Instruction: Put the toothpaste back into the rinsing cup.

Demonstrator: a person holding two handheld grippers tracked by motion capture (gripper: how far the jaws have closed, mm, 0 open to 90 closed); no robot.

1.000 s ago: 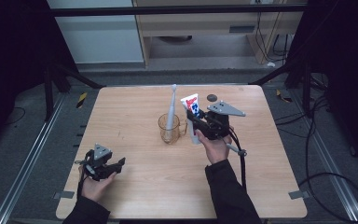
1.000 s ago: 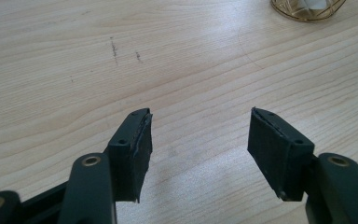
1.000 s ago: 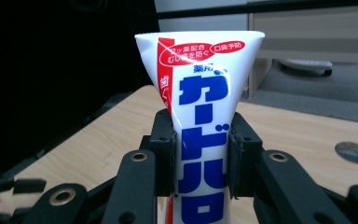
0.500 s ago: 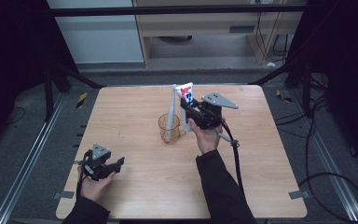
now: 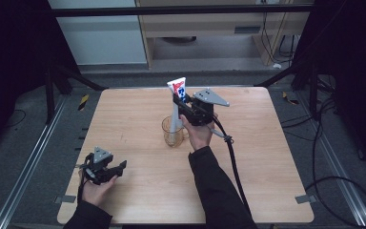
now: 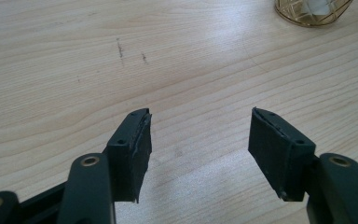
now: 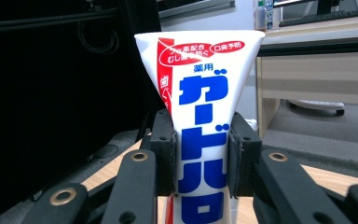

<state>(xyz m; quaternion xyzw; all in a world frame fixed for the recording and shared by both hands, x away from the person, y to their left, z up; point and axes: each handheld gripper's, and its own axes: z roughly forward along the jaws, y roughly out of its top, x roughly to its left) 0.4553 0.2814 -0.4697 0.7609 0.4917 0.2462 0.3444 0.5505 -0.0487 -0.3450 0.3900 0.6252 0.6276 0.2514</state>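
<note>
Half done at most, by judgement: picked up, not yet put down.

Far left, near edge of table [image 5: 124,119]: left gripper [image 5: 120,166] resting low in hand, jaws apart, nothing between them. Well away from the work; judged idle.

Centre: amber glass cup [image 5: 174,135] upright on the wood, with a white toothbrush [image 5: 173,120] standing in it.

Just right of and above cup: toothpaste tube [image 5: 178,88] clamped in right gripper [image 5: 181,102], upright, flat crimped end on top. Raised clear of table. Lower end hidden behind jaws and hand in the high view, so cannot tell whether above the rim or behind it.

Left to do, as judged: bring tube over the cup mouth, lower it in beside toothbrush, let go. Risk of knocking the toothbrush or tipping the cup on the way down.

View differences:
- Left gripper view: left gripper [image 6: 198,140] seen end-on, pads wide apart over bare wood; only the cup's faceted base [image 6: 313,11] at top edge. Confirms empty jaws, which look small in the high view.
- Right gripper view: both pads of right gripper [image 7: 200,154] pressed on the tube [image 7: 200,93] at its middle; blue and red print legible. No cup visible here, so alignment readable from high view alone.
</note>
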